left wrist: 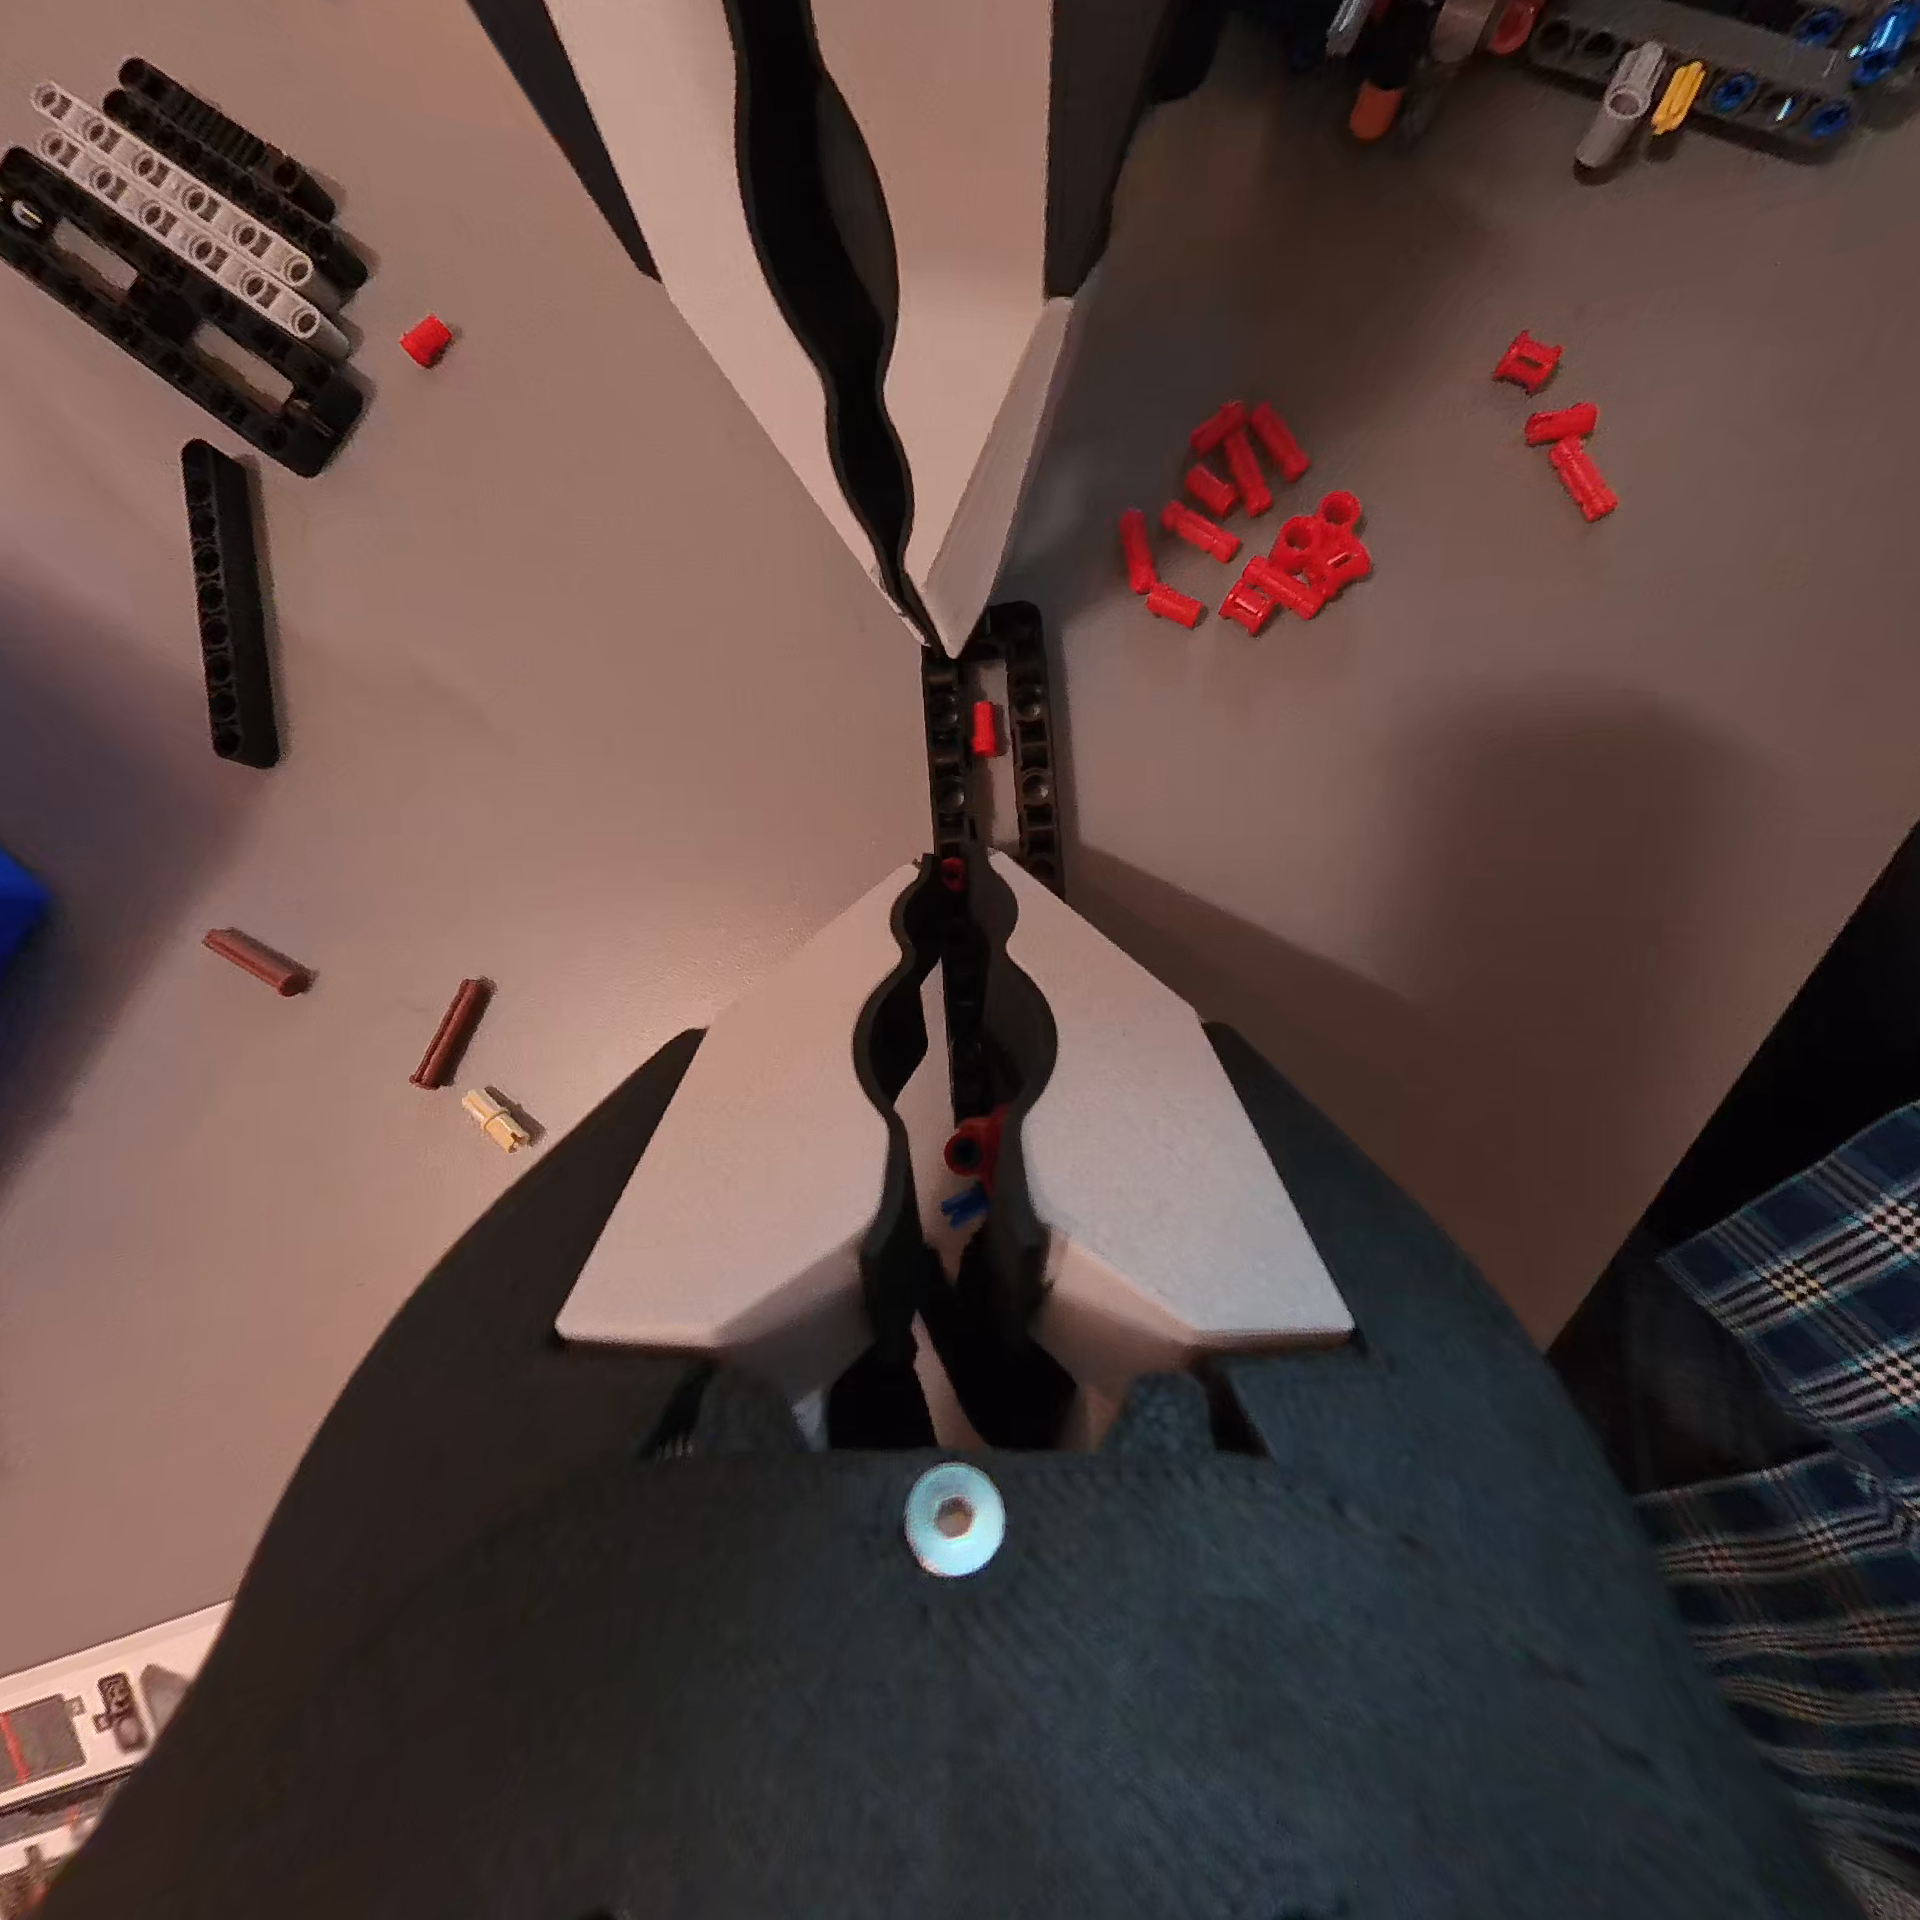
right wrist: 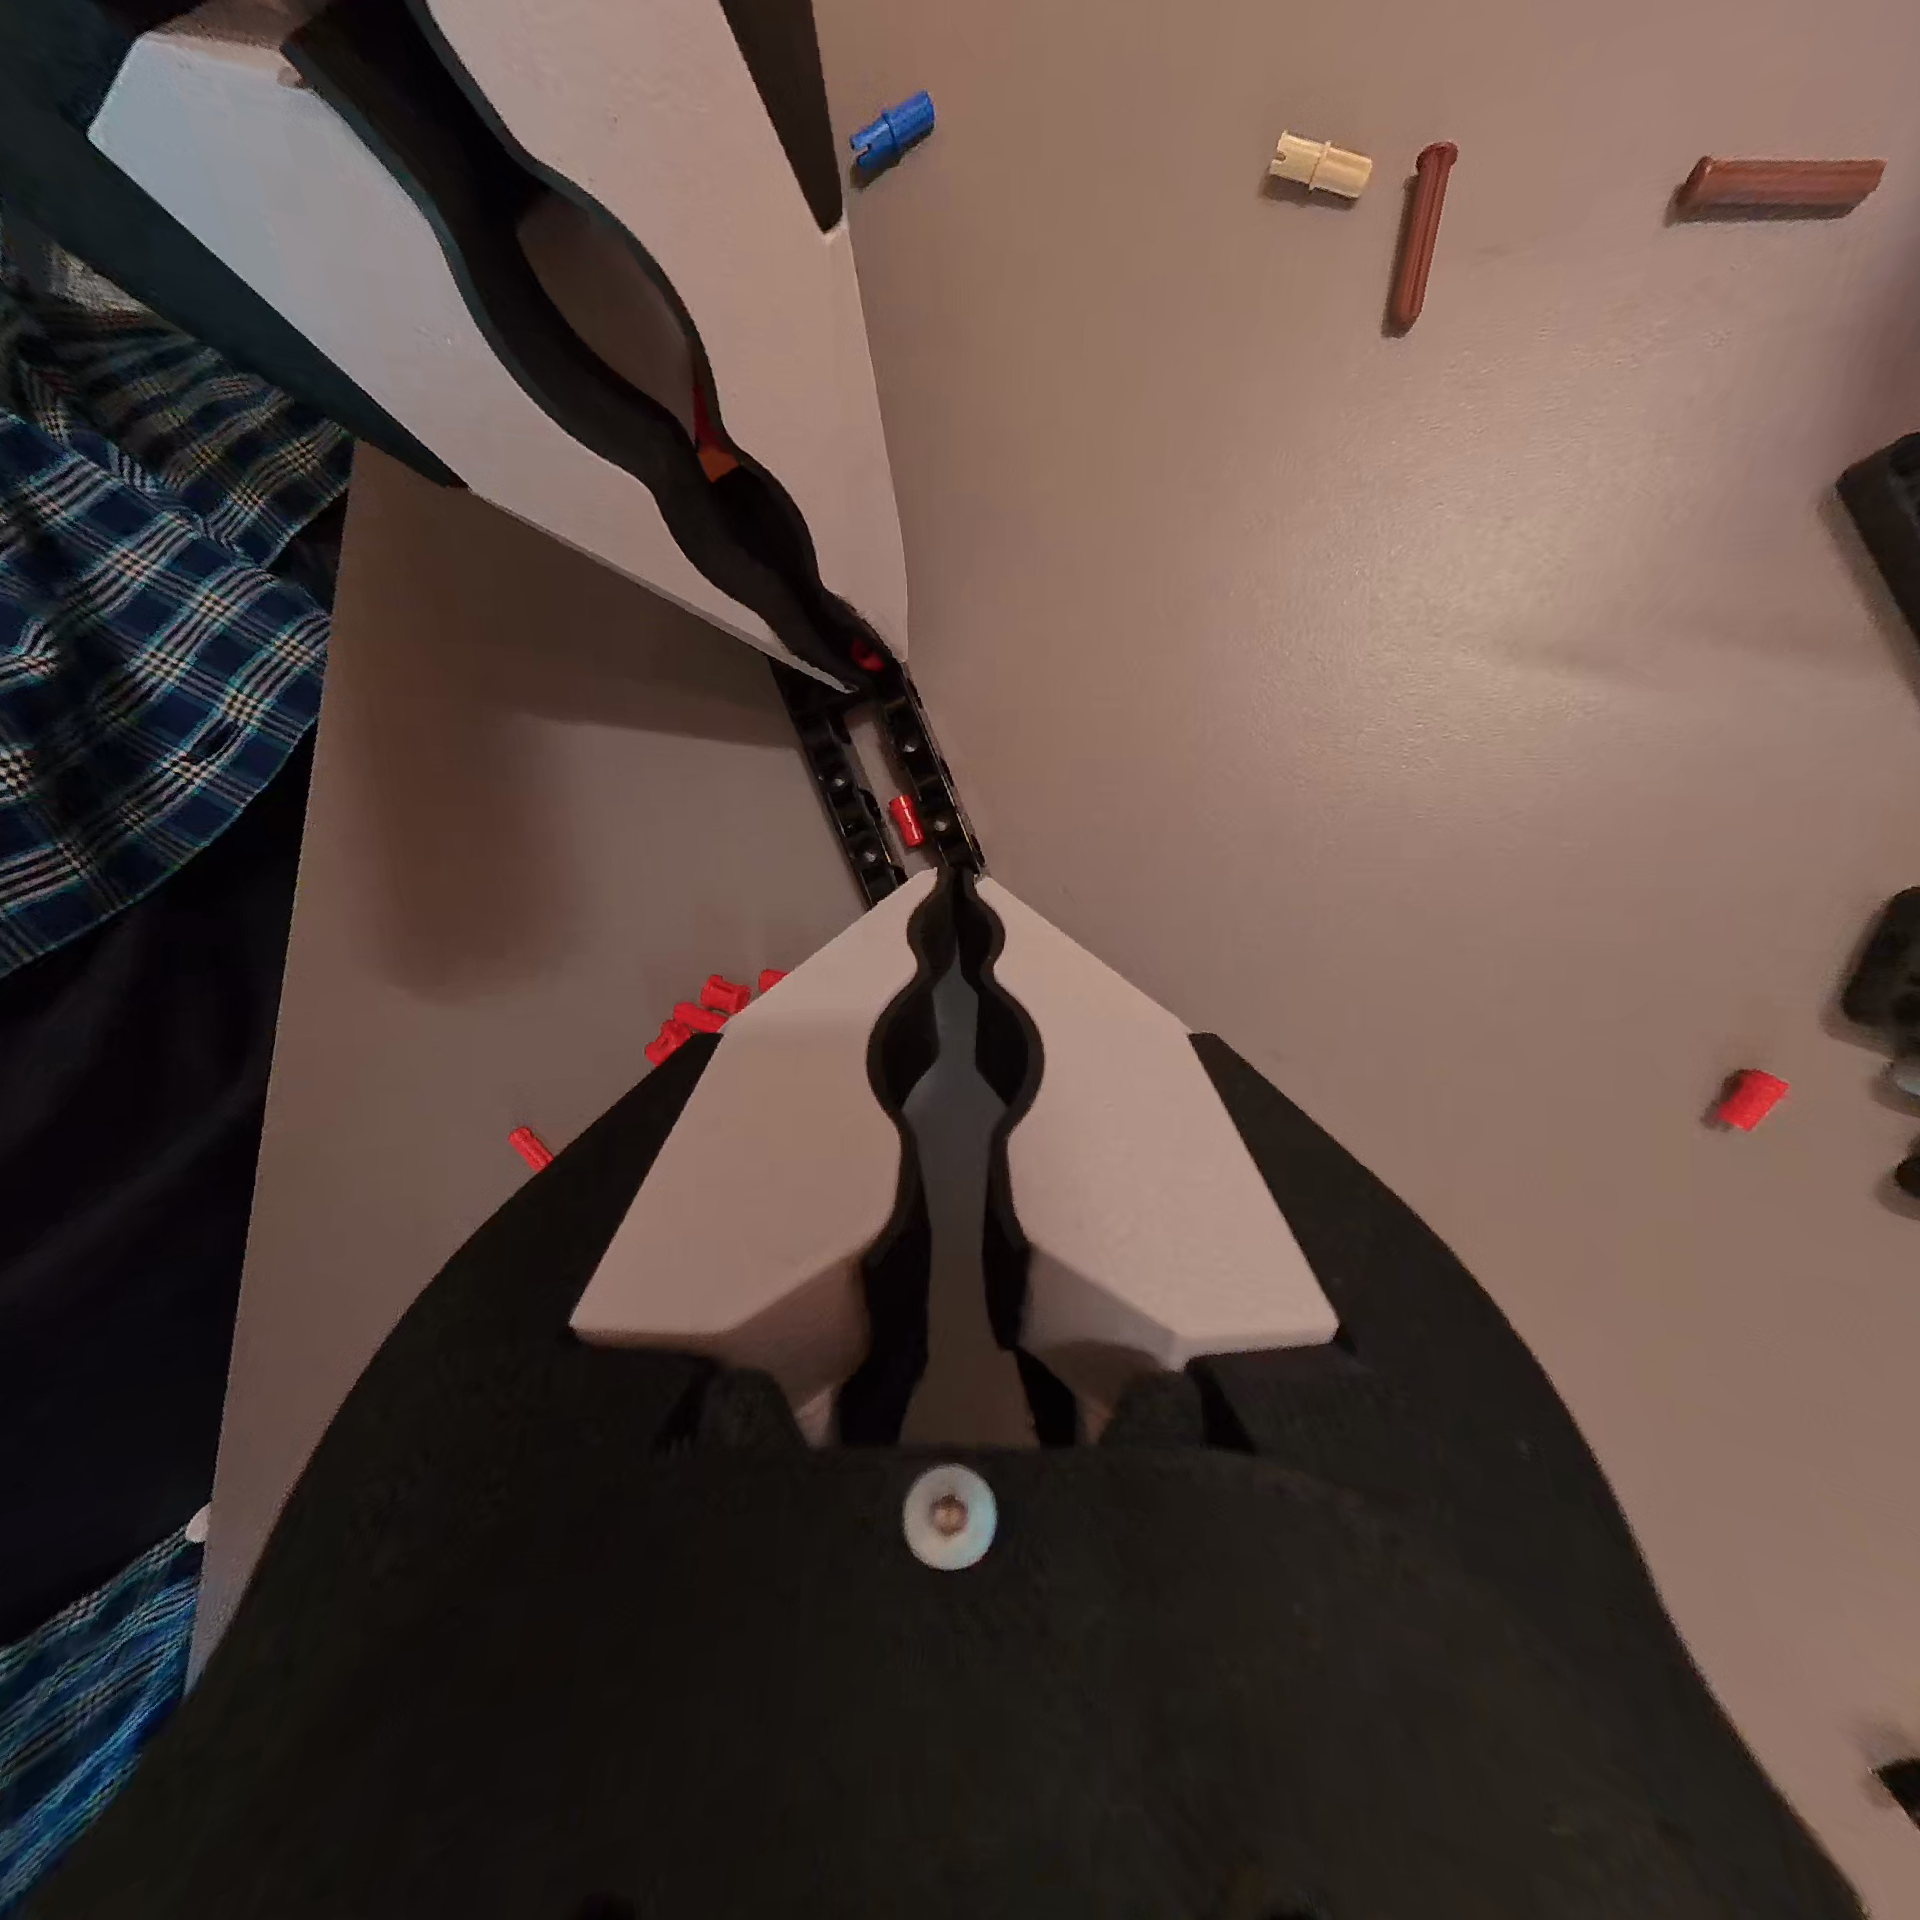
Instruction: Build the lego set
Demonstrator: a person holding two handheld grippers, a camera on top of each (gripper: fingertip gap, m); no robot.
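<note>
Black frame held above the table between both grippers; red pin in its side.
Left gripper and right gripper each pinched shut on opposite ends. Likely mid-assembly; next, free one gripper to fetch from the red pins.

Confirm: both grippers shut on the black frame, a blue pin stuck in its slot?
Pin colour is wrong. The pin in the frame slot is red, as the left wrist view shows. Left gripper and right gripper both pinch the frame.
</note>
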